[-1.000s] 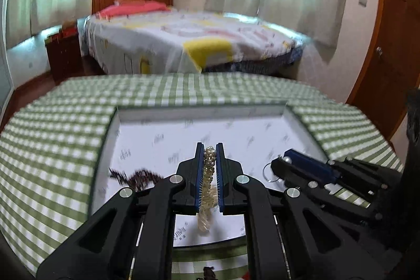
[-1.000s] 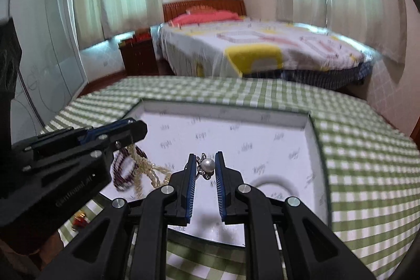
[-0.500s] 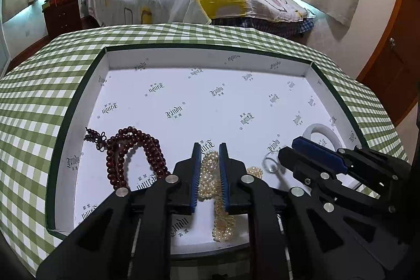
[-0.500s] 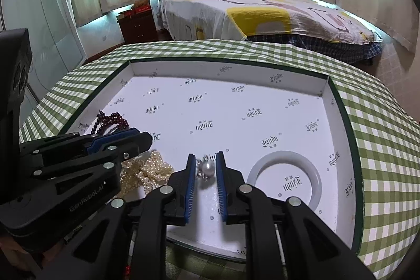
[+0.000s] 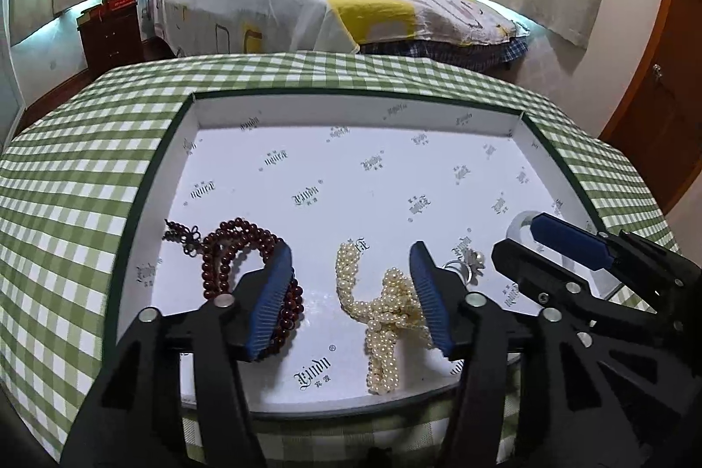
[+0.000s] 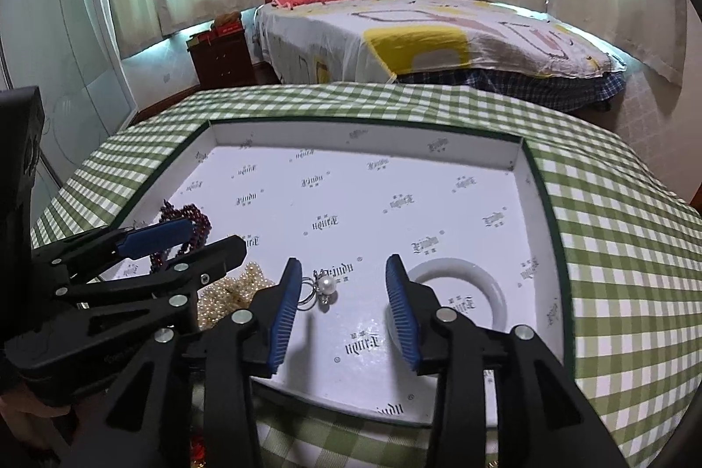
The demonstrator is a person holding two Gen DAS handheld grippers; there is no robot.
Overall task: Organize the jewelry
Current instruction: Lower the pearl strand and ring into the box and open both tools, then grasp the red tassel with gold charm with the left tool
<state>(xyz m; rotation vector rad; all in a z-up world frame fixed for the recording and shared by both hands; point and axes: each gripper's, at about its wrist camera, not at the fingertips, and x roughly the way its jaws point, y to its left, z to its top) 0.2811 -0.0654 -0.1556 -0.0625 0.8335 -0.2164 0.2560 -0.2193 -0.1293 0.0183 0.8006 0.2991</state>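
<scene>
A white box tray (image 5: 351,108) with a dark green rim lies on the checked table. A pearl necklace (image 5: 386,314) lies heaped on the tray floor between the fingers of my open left gripper (image 5: 351,292). Dark red prayer beads (image 5: 237,253) lie to its left, partly under the left finger. My right gripper (image 6: 344,301) is open above a pearl ring (image 6: 324,288), which rests on the tray. A white bangle (image 6: 456,292) lies by its right finger. The pearl necklace shows at the left in the right wrist view (image 6: 232,292).
The green and white checked cloth (image 5: 66,205) covers the table around the tray (image 6: 544,213). A bed (image 5: 329,7) and a dark nightstand (image 5: 112,38) stand beyond the table. A wooden door (image 5: 658,86) is at the right.
Both grippers have opened. The pearl necklace has dropped from the left gripper onto the tray. The pearl ring has dropped from the right gripper onto the tray.
</scene>
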